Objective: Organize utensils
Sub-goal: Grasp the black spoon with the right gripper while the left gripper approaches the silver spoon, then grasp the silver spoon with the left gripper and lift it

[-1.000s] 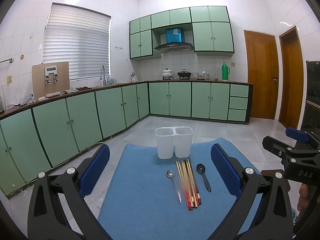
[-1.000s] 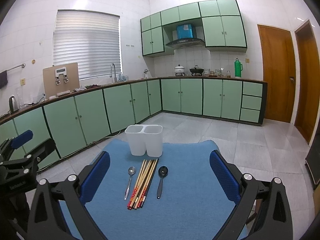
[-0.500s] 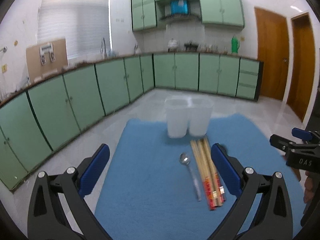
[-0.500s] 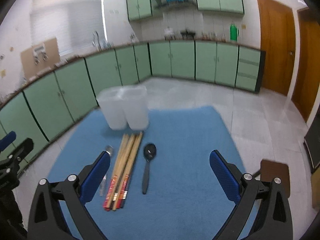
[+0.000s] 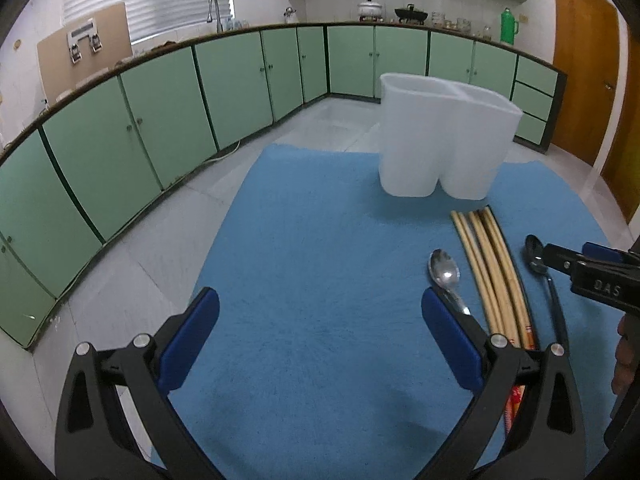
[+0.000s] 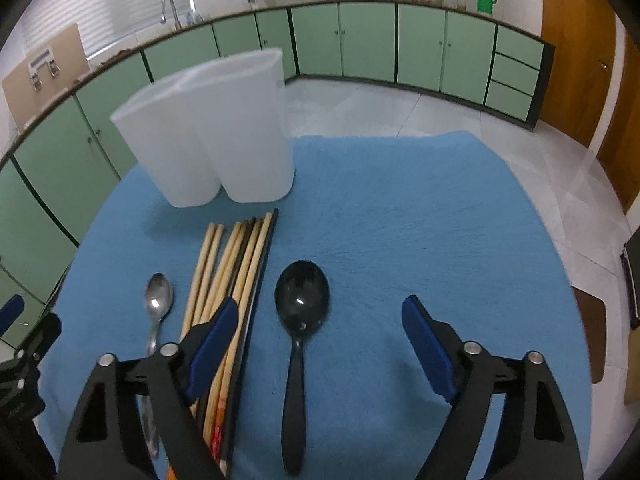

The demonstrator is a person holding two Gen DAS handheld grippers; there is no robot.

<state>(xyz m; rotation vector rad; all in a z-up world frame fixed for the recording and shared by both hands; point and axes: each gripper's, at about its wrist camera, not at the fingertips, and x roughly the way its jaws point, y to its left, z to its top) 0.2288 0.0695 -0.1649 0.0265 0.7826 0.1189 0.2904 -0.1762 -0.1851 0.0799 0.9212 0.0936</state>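
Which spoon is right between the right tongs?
The black spoon, right of the chopsticks. The silver spoon lies on their other side, outside the open right tongs.

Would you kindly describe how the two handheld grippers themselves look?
Both the left gripper and right gripper have black angular frames with triangular cut-outs, silver pivot bolts and blue padded fingers. Seen from the left wrist view, the right one's body bears pale lettering resembling "DAS". No cables or sleeves show.
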